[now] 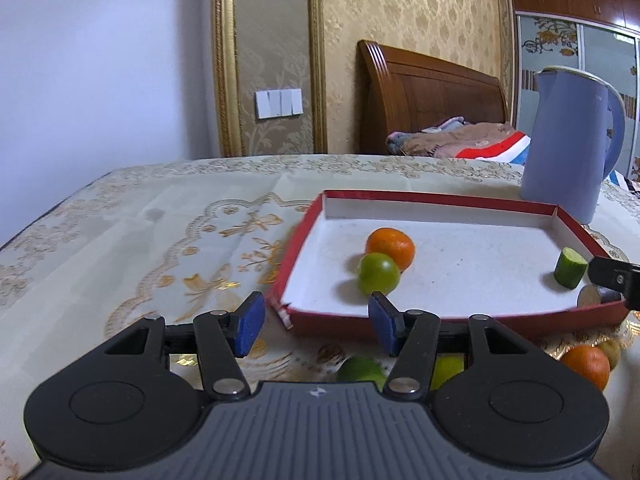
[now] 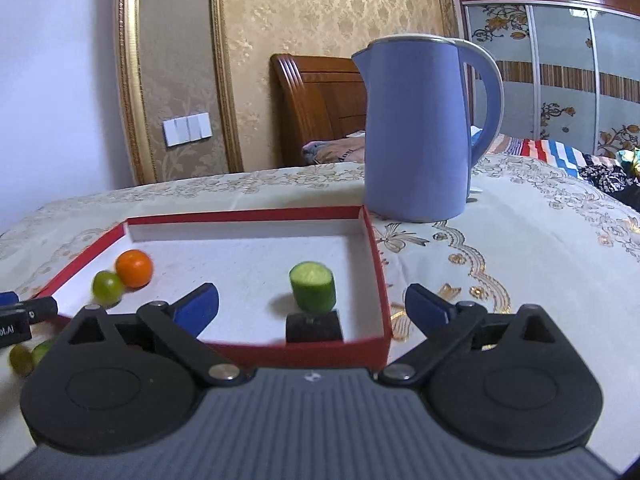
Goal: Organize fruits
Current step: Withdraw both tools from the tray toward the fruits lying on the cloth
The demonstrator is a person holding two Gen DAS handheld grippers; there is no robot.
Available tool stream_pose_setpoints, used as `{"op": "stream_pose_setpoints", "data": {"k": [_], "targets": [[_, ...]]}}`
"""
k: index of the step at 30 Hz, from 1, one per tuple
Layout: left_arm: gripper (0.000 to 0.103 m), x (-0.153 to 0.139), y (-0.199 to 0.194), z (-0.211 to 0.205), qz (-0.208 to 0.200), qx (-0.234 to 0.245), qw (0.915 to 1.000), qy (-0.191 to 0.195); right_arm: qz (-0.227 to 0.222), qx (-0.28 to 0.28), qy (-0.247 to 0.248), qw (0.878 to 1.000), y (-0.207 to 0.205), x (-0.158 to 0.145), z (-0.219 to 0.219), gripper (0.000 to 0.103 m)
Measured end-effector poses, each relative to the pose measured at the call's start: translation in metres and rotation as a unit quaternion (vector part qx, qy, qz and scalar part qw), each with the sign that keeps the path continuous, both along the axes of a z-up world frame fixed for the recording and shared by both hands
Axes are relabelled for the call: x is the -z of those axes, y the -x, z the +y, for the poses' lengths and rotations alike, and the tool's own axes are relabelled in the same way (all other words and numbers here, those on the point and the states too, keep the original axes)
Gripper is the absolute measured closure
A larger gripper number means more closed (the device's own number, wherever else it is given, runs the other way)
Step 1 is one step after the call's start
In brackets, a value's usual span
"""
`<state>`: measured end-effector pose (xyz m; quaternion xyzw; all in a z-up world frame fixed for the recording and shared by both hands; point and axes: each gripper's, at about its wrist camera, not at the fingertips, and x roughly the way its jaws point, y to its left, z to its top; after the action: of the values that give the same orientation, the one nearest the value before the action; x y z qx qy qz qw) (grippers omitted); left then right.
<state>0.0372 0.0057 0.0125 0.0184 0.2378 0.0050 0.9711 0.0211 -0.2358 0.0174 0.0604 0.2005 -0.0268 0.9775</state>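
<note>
Both grippers spread wide, holding nothing, at the near edge of the red tray (image 1: 436, 199)
Left gripper (image 1: 317, 322) and right gripper (image 2: 312, 307): blue pads well apart, touching no fruit. Ahead of the left fingers, in the tray: one orange (image 1: 390, 247) touching one green fruit (image 1: 378, 273); ahead of the right fingers, one cucumber piece (image 2: 312, 286) and one dark piece (image 2: 314, 326). Lettering on the left gripper is cut off, unreadable
</note>
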Motion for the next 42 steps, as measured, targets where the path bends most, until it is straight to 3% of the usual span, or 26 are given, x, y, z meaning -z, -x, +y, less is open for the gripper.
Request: {"op": "stream_pose_setpoints", "data": {"k": [8,15,17,18,26,42], "targets": [[0.046,-0.001,0.027,0.034,0.013,-0.011,0.9991,0.040,-0.015,0.001,-0.023,1.000,0.023,-0.001,-0.008,0.002],[0.046,0.011,0.040,0.046,0.026,-0.018,0.9993,0.022,-0.004,-0.005,-0.011,1.000,0.025,0.001,-0.002,0.002],[0.034,0.013,0.042,0.047,0.022,-0.021,0.9992,0.024,-0.005,-0.006,-0.018,1.000,0.030,0.002,-0.003,0.002],[0.033,0.013,0.042,0.048,0.023,-0.023,0.9991,0.027,-0.005,-0.007,-0.020,1.000,0.032,0.003,-0.004,0.002],[0.033,0.014,0.045,0.049,0.023,-0.006,0.9992,0.032,0.001,-0.009,-0.019,1.000,0.033,0.004,-0.004,0.002],[0.032,0.023,0.033,0.046,0.066,0.018,0.9971,0.032,0.026,-0.002,-0.021,0.999,0.037,0.010,-0.007,0.002]]}}
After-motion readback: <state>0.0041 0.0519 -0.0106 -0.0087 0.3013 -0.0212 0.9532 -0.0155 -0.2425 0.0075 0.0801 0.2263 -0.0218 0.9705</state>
